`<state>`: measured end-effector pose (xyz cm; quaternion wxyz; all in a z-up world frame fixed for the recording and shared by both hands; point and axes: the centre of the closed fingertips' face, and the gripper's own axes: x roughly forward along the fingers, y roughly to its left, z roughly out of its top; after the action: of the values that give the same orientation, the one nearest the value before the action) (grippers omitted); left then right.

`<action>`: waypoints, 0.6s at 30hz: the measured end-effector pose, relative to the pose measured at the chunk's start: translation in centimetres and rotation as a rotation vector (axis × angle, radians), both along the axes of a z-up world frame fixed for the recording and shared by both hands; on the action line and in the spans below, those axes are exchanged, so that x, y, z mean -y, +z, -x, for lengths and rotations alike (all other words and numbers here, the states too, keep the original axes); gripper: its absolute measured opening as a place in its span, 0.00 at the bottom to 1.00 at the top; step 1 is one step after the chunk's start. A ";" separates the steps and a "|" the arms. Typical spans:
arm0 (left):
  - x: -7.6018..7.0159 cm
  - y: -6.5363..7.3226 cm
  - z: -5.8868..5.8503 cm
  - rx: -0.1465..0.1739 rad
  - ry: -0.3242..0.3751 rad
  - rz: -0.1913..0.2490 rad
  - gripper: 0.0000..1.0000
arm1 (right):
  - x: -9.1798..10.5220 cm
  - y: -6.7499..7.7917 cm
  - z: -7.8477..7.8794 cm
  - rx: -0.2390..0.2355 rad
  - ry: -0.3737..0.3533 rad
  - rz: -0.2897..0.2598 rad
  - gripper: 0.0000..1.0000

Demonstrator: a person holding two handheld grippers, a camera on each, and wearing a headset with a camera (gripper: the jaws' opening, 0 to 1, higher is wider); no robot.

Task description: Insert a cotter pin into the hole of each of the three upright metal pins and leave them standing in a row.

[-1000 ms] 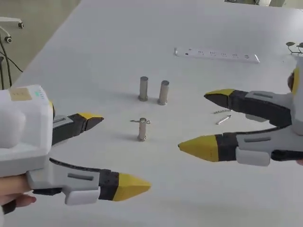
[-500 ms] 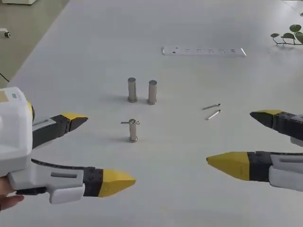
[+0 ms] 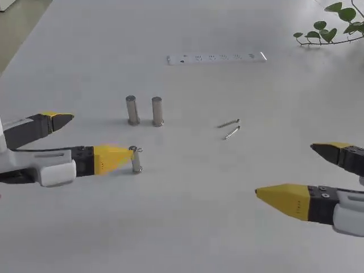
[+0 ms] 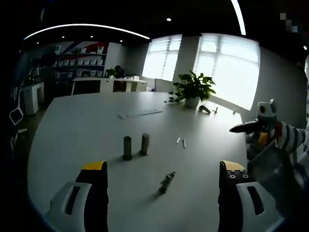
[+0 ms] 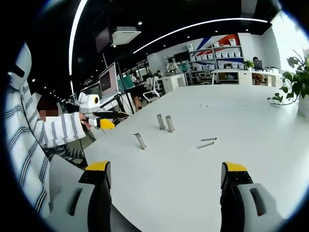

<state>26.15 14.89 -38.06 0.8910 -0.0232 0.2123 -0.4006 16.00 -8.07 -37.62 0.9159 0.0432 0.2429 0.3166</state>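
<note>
Two bare upright metal pins (image 3: 132, 110) (image 3: 157, 111) stand side by side on the white table (image 3: 187, 227). A third pin (image 3: 136, 161) stands nearer to me with a cotter pin (image 3: 136, 149) through its top. Two loose cotter pins (image 3: 228, 123) (image 3: 231, 133) lie to the right. My left gripper (image 3: 94, 136) is open, one yellow tip close beside the third pin. Its own view has that pin (image 4: 167, 181) ahead between the jaws, apart from them. My right gripper (image 3: 288, 170) hangs open at the lower right, holding nothing. The right gripper view shows the pins (image 5: 164, 123) and the loose cotter pins (image 5: 207, 142).
A white power strip (image 3: 216, 58) lies at the back of the table. Plant leaves (image 3: 333, 25) reach in at the far right corner. A potted plant (image 4: 193, 89) stands on the table's far end. A person's striped sleeve (image 5: 58, 133) is at the left.
The camera has panned right. My left gripper rose and moved in beside the pin with the cotter pin. My right gripper drew back to the right, away from the pins.
</note>
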 end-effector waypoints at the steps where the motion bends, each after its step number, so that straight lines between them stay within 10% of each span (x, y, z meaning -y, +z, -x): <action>1: 0.0 0.0 -0.4 0.000 0.001 -0.002 0.95 | 0.2 -0.2 -0.1 -0.007 -0.011 0.000 0.93; 18: 0.4 -1.2 -7.1 0.000 0.010 -0.002 0.75 | 1.4 -0.4 -0.2 -0.019 -0.073 0.003 0.92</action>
<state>33.29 14.50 -39.24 0.8931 -0.0235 0.2123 -0.3958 16.20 -9.45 -37.99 0.9245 0.0539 0.2505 0.2821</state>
